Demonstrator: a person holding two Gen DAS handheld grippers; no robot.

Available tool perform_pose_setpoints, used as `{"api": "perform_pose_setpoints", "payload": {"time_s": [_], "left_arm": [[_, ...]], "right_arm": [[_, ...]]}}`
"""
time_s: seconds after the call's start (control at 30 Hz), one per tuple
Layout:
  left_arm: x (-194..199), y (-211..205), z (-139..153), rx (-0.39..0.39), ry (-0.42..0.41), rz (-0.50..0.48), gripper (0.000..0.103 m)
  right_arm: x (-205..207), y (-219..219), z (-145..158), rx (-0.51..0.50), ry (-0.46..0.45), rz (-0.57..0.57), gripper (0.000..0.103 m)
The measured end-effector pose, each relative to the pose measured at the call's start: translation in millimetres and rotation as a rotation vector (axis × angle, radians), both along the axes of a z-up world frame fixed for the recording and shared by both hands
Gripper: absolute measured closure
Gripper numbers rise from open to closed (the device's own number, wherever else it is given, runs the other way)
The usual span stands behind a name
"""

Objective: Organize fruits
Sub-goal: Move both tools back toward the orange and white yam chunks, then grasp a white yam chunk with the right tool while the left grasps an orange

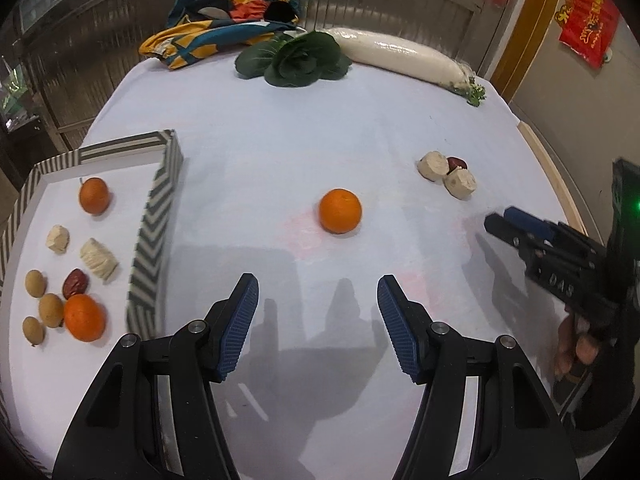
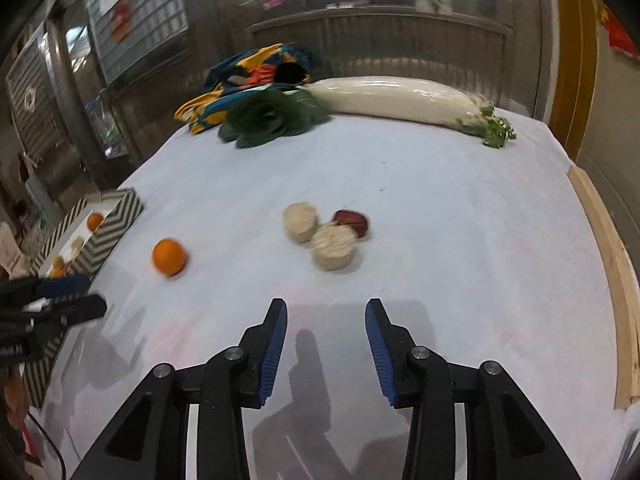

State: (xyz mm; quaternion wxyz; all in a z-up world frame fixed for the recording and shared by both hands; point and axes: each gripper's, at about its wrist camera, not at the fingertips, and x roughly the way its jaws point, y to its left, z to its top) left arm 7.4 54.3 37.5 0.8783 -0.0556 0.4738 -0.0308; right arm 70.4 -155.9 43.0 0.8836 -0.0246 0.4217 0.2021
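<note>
My left gripper [image 1: 318, 300] hung with jaws wide and empty; my right gripper [image 2: 326, 320] stood parted too, gripping nothing. One smooth, round orange [image 1: 340, 211] lay loose on the white cloth [image 1: 280, 140], well ahead of me. Two more oranges sat inside the chevron tray [image 1: 154, 216], with three longans and one red date. Beside a second date [image 2: 352, 221] lay two pale chunks.

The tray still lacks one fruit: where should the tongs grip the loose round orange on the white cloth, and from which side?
Grip the loose round orange across its widest middle, coming down from above. It sits alone on the white cloth, clear all around, and the open left tongs already point toward it.
</note>
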Motion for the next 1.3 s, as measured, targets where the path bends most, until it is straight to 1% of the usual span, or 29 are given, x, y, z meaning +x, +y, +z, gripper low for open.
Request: {"api": "perform_pose_setpoints", "payload": {"time_s": [0.1, 0.27, 0.3, 0.33, 0.37, 0.4, 0.5, 0.63, 0.83, 0.9, 0.93, 1.07, 1.17, 1.3], "left_arm": [[6.5, -5.2, -1.4, -0.006, 0.01, -0.001, 0.041], [19.4, -10.7, -3.1, 0.005, 0.019, 0.008, 0.041], [22.0, -11.4, -4.1, 0.001, 0.022, 0.011, 0.041], [25.5, -12.5, -5.2, 0.002, 0.024, 0.014, 0.041], [29.6, -13.5, -6.4, 0.006, 0.027, 0.019, 0.041], [33.5, -13.7, -8.1, 0.009, 0.033, 0.026, 0.041], [45.8, -14.3, -12.3, -0.001, 0.054, 0.041, 0.041], [60.5, -16.3, -15.2, -0.034, 0.071, 0.061, 0.041], [73.8, -21.8, -21.4, -0.022, 0.08, 0.065, 0.041], [73.4, -19.6, -25.1, -0.019, 0.084, 0.071, 0.058], [72.1, -18.6, -24.8, 0.002, 0.071, 0.077, 0.073], [68.6, -11.6, -23.9, -0.036, 0.071, 0.066, 0.073], [60.8, -11.9, -21.8, -0.028, 0.065, 0.05, 0.073], [40.6, -11.7, -13.6, -0.015, 0.039, 0.03, 0.073]], "right_arm": [[13.4, -0.5, -2.5, 0.011, 0.015, 0.007, 0.059], [39.3, 20.3, -9.6, -0.009, 0.026, 0.027, 0.059], [44.6, 24.3, -12.1, -0.032, 0.021, 0.018, 0.059], [49.4, 26.4, -14.9, -0.049, 0.033, 0.008, 0.063], [51.3, 27.5, -14.6, -0.048, 0.03, 0.008, 0.071], [51.6, 28.1, -12.8, -0.036, 0.021, 0.021, 0.075], [47.3, 23.8, -13.0, -0.032, 0.021, 0.028, 0.075], [42.6, 10.5, -11.1, -0.003, 0.027, 0.016, 0.075], [39.6, 8.1, -10.3, 0.007, 0.032, 0.026, 0.075], [38.0, 8.6, -8.3, 0.01, 0.026, 0.033, 0.075], [37.3, 8.4, -7.2, 0.013, 0.024, 0.033, 0.075], [33.8, 8.1, -3.8, 0.029, 0.025, 0.034, 0.075], [28.3, 12.8, 0.1, 0.025, 0.017, 0.044, 0.075], [11.0, 19.8, 3.8, 0.023, 0.007, 0.063, 0.075]]}}
